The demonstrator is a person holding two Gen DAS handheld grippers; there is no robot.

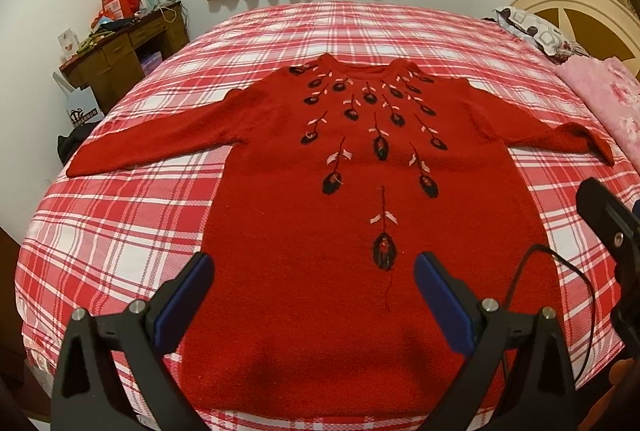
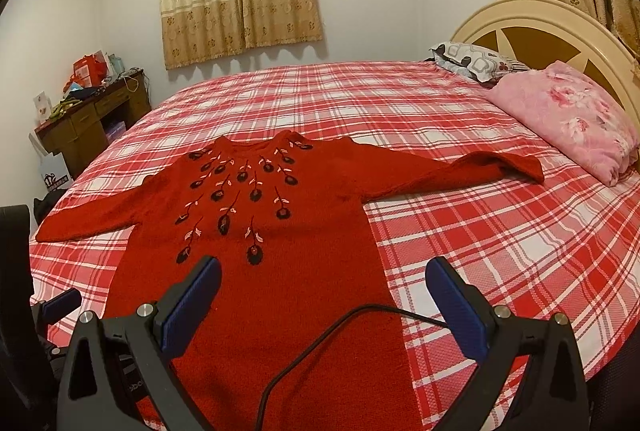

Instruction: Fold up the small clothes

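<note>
Plaid bed (image 1: pixel 120 231); flat sweater (image 1: pixel 360 291); parted tongs (image 1: pixel 314 295)

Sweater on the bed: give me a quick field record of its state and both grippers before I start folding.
garment: red sweater, front up, flower pattern showing
layout: flat, both sleeves spread out to the sides, no fold made
surface: plaid bed
left gripper: open, empty, over the lower part of the sweater
right gripper: open, empty, over the sweater's right edge
cable: crosses the right wrist view
nearby: pink blanket by the headboard
</note>
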